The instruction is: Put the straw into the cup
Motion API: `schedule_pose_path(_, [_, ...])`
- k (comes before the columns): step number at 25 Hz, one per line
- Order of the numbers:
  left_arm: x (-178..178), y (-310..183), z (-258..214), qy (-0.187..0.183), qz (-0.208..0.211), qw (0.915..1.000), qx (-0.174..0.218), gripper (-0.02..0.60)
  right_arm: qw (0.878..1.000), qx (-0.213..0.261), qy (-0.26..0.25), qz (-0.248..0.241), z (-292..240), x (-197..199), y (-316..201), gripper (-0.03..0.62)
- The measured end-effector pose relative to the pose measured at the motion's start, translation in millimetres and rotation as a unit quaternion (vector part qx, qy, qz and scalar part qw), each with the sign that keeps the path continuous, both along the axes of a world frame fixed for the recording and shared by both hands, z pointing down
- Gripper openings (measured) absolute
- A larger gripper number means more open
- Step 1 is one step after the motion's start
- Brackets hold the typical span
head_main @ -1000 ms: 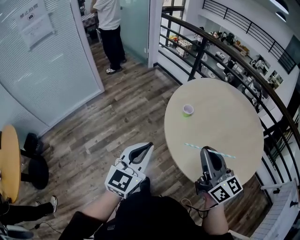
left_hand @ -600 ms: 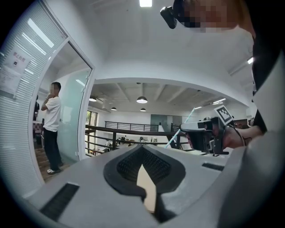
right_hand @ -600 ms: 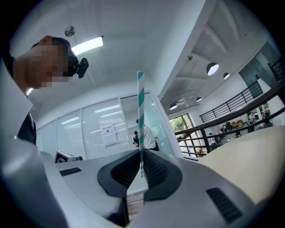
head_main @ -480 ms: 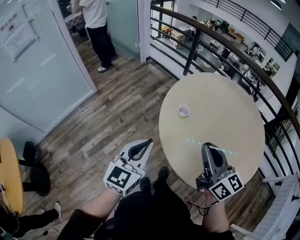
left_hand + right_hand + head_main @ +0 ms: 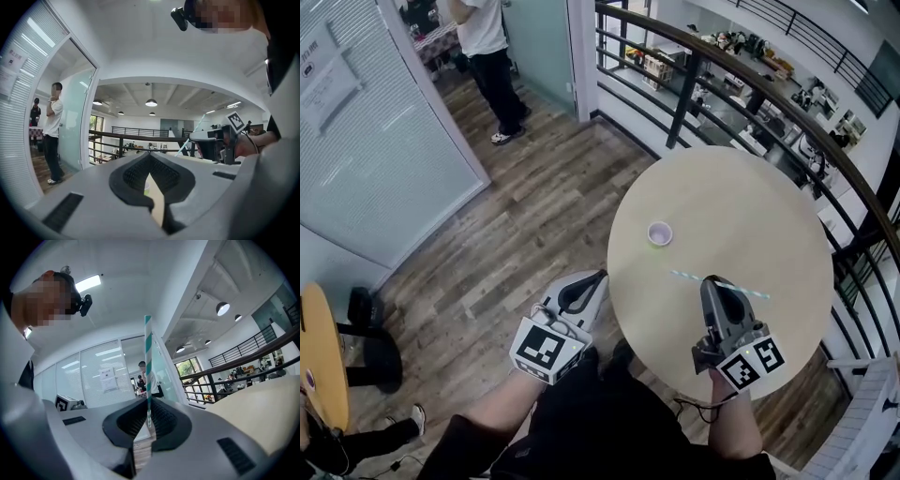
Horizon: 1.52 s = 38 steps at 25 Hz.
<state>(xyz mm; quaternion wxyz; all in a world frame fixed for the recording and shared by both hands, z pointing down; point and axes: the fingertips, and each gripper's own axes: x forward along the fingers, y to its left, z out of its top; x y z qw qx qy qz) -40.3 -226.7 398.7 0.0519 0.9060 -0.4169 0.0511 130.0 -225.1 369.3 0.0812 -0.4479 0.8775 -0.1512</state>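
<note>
A small cup (image 5: 660,232) with a green wall and pale lilac inside stands left of centre on the round beige table (image 5: 750,206). My right gripper (image 5: 710,281) hovers over the table's near part, shut on a teal-and-white striped straw (image 5: 748,292) that lies crosswise between its pads. In the right gripper view the straw (image 5: 148,366) rises straight up out of the gripper (image 5: 149,422). My left gripper (image 5: 598,278) is at the table's near left edge, shut and empty. Through the slit under its fingertips, the left gripper view shows the cup (image 5: 146,188).
A black railing with a wooden top (image 5: 741,70) curves behind the table. Wooden floor (image 5: 525,244) lies to the left, with a glass-walled office (image 5: 384,141) and a person standing (image 5: 487,56) at the far end. Another round table (image 5: 317,356) and a black stool (image 5: 370,352) are at the left edge.
Both grippers have moved forward towards the table. The right one, with the straw, now reaches further over the tabletop, and the cup sits closer to both.
</note>
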Motion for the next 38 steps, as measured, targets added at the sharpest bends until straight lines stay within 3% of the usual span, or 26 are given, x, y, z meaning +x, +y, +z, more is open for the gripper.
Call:
schedule_pose_path(9, [17,-48,25,-0.007,0.033,0.9994,-0.005,0.006,0.998,-0.043,0.028,0.027,47,-3,-63,0.037])
schedule_pose_path(23, [29,-88,80,-0.003,0.051,0.9983,-0.029,0.005,0.985,-0.143,0.078,0.049,195,1,-163,0.037])
schedule_pose_path(38, [32,-110,118,0.002,0.047,0.9971,-0.061,0.006,0.97,-0.207,0.11,0.066,272,-3,-196,0.037])
